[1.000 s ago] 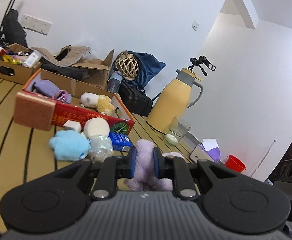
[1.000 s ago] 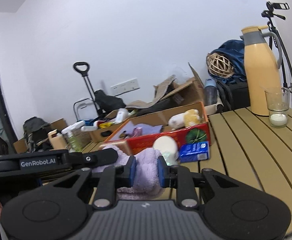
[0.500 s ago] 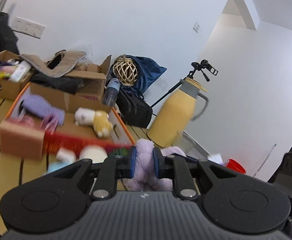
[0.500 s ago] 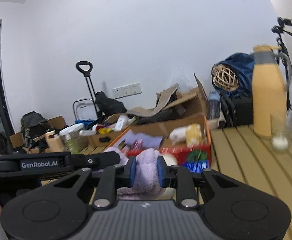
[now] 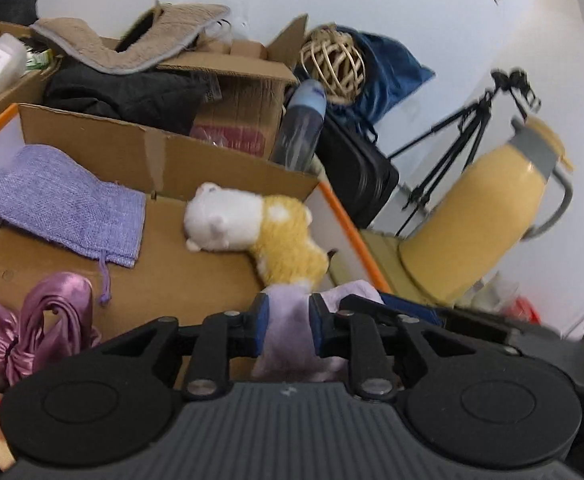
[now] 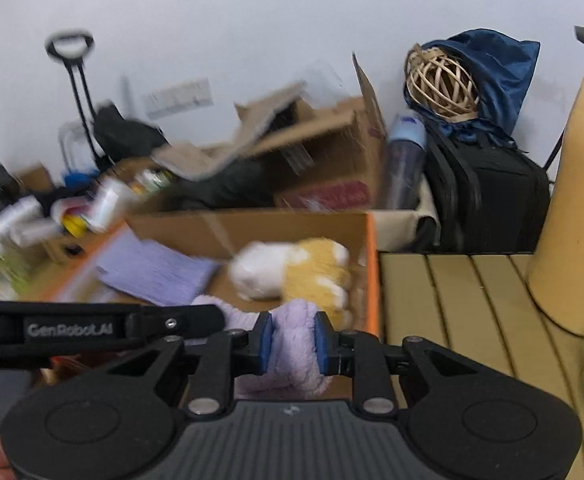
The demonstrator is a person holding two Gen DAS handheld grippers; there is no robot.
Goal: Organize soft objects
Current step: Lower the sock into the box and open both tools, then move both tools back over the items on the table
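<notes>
Both grippers hold one lilac fluffy cloth (image 5: pixel 288 336) over the near right corner of an open cardboard box with an orange rim (image 5: pixel 343 216). My left gripper (image 5: pixel 290 326) has its blue pads against the cloth while its jaws are opening. My right gripper (image 6: pixel 292 340) is shut on the same cloth (image 6: pixel 295 360). Inside the box lie a purple knit pouch (image 5: pixel 64 204), a white and yellow plush toy (image 5: pixel 252 228) and a pink satin cloth (image 5: pixel 32 332). The right wrist view shows the plush toy (image 6: pixel 292 272) and the pouch (image 6: pixel 152 268) too.
A yellow thermos jug (image 5: pixel 483 220) stands right of the box on the slatted wooden table (image 6: pixel 451 300). Behind the box are cardboard boxes (image 5: pixel 232 92) with clothes, a blue bottle (image 5: pixel 299 128), a black bag (image 5: pixel 355 176), a wicker ball (image 5: pixel 331 64) and a tripod (image 5: pixel 463 132).
Both grippers have carried the lilac cloth forward to the box, which now fills both views. The objects in front of the box have dropped out of sight. The left jaws stand slightly wider.
</notes>
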